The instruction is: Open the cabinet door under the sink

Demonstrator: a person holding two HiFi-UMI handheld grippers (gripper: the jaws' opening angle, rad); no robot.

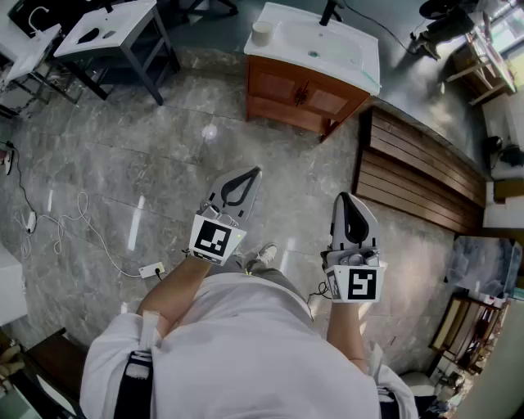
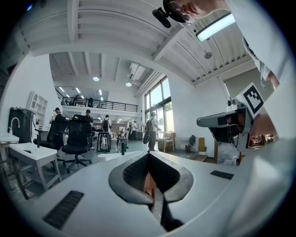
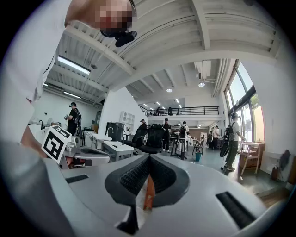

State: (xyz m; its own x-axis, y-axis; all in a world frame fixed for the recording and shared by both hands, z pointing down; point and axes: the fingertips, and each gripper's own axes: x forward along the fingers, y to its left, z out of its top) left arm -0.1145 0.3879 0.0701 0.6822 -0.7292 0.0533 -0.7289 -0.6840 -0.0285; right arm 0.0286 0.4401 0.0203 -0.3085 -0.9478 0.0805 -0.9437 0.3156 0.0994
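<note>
1. Cabinet door [image 1: 281, 85]: reddish-brown wood, one of a pair on the front of the unit under the sink. Both doors sit shut, with small handles where they meet. The unit stands on the grey stone floor [image 1: 123, 155] at the top centre of the head view, well apart from both grippers.
2. Sink [image 1: 319, 45]: white rectangular basin top covering the cabinet, with a dark tap [image 1: 331, 11] at its far edge.
3. Left gripper [image 1: 250, 176]: held level over the floor and angled toward the cabinet. Its jaws are closed tip to tip, with nothing between them [image 2: 149, 155].
4. Right gripper [image 1: 348, 201]: held level beside the left one. Its jaws are likewise pressed together and empty [image 3: 149, 158].
5. Cup [image 1: 261, 33]: pale, standing upright on the sink's left corner.
6. Power strip [image 1: 151, 269]: white, lying on the floor left of the person with its cable trailing away.
</note>
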